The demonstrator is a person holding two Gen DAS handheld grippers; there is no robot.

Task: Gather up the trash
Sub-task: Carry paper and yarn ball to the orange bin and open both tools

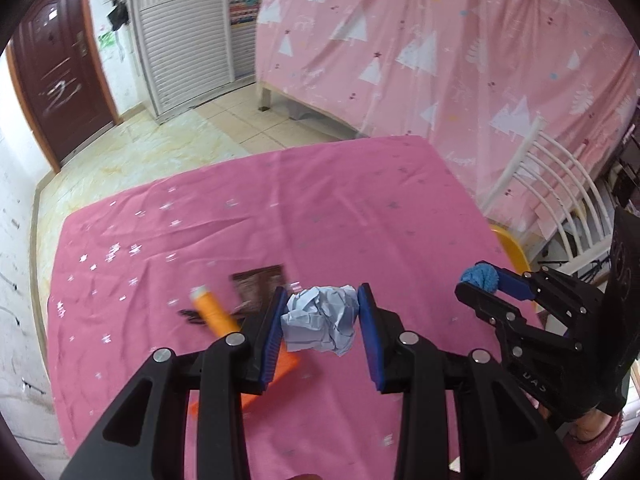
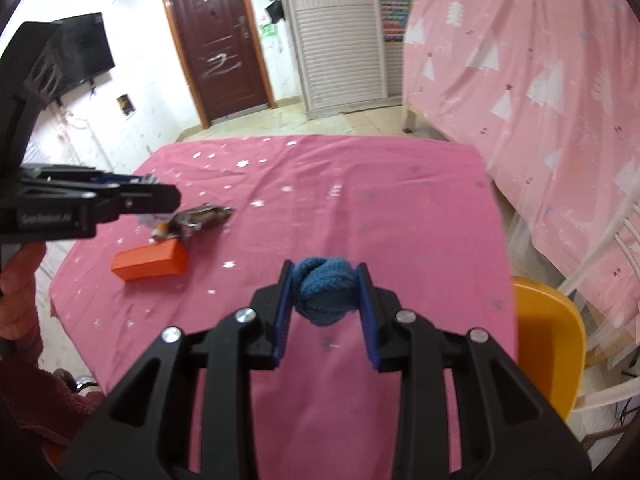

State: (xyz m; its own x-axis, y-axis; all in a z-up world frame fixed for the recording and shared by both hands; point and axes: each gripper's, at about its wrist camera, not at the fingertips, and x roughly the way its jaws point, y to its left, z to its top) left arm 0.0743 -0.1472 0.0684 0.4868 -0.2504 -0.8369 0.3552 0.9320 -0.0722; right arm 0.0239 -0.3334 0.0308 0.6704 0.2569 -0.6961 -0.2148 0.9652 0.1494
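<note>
My left gripper (image 1: 320, 322) is shut on a crumpled pale blue paper ball (image 1: 320, 326), held above the pink tablecloth (image 1: 280, 208). Its blue pads (image 1: 370, 320) press the paper from both sides. My right gripper (image 2: 325, 294) is shut on a rolled blue knitted ball (image 2: 322, 296) over the cloth's near right part. The left wrist view shows the right gripper (image 1: 480, 280) at the right, with the blue knit ball (image 1: 480, 276) at its tip. On the table lie an orange box (image 2: 150, 261), an orange tube (image 1: 214, 312) and a dark brown wrapper (image 1: 260, 286).
A yellow chair seat (image 2: 548, 344) stands at the table's right edge, with a white chair back (image 1: 552, 184) behind it. A pink tree-patterned sheet (image 1: 440, 40) hangs to the right. A dark door (image 2: 218, 44) and a white louvred cabinet (image 2: 336, 36) are at the far wall.
</note>
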